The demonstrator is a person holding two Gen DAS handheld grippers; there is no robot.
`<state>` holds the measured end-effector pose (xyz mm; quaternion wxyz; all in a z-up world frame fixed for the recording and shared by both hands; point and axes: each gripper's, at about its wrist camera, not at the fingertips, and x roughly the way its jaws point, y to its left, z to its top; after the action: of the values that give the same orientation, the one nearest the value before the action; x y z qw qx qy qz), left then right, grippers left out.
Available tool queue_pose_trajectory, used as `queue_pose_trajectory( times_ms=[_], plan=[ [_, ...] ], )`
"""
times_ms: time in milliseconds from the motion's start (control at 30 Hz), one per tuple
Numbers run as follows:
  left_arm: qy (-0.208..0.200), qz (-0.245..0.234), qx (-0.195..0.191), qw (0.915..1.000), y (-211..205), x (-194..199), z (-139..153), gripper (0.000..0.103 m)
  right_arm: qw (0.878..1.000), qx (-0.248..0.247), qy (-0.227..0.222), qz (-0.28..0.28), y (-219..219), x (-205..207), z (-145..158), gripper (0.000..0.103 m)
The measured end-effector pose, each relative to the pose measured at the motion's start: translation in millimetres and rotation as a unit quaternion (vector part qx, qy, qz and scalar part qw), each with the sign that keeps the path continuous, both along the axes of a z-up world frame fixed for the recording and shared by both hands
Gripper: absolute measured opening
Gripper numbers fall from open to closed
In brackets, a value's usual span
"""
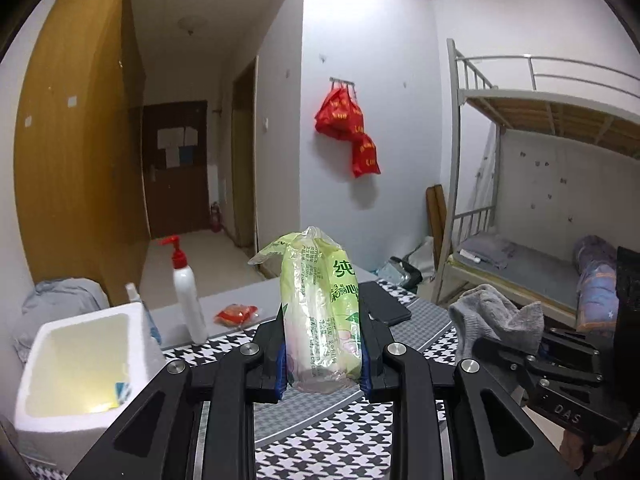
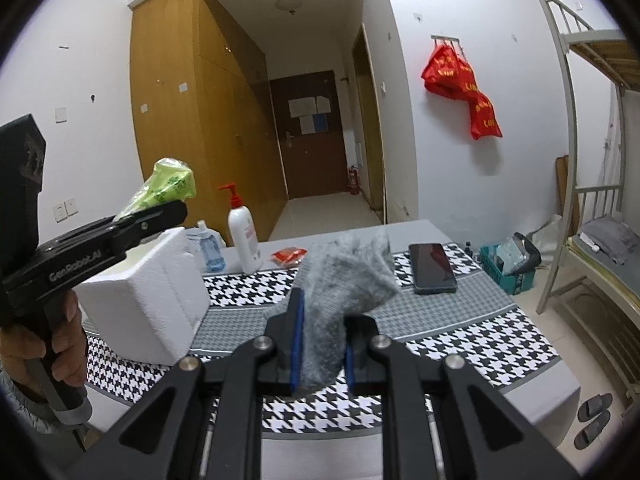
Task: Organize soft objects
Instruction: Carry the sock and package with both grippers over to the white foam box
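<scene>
My left gripper (image 1: pixel 322 356) is shut on a green tissue pack (image 1: pixel 320 312) and holds it upright above the houndstooth tablecloth (image 1: pixel 344 432). The same gripper (image 2: pixel 160 210) with the tissue pack (image 2: pixel 168 184) shows at the left of the right wrist view. My right gripper (image 2: pixel 322 344) is shut on a grey sock (image 2: pixel 344 280), held above the table; the sock (image 1: pixel 496 320) also shows at the right of the left wrist view. A white foam box (image 1: pixel 80 364) stands open at the table's left; it also shows in the right wrist view (image 2: pixel 148 304).
A white pump bottle (image 2: pixel 244 236), a small blue bottle (image 2: pixel 210 250) and a red packet (image 2: pixel 289 257) sit at the table's back. A dark phone (image 2: pixel 432 268) lies at the right. A bunk bed (image 1: pixel 540 200) stands right of the table.
</scene>
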<state>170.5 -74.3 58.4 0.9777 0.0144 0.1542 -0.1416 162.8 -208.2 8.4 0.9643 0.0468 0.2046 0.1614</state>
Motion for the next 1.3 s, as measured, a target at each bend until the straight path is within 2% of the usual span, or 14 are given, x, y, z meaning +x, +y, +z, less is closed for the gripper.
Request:
queue_pose_trajectory(
  times_ms=[200,600,1300],
  plan=[
    [-0.017,0.007,-0.001,0.9998,19.2,-27.5,8.8,0.028,1.0,0.005,-0.025,0.013,12.2,-16.8,13.1,0.02],
    [-0.052,0.053,0.007,0.9972,63.0,-72.7,13.7,0.028,0.997,0.01,-0.063,0.051,50.2,-38.1,28.3,0.02],
    [-0.055,0.15,-0.001,0.9872,128.2,-102.9,8.0,0.028,0.988,0.002,-0.081,0.134,122.8,-34.9,39.7,0.02]
  ],
)
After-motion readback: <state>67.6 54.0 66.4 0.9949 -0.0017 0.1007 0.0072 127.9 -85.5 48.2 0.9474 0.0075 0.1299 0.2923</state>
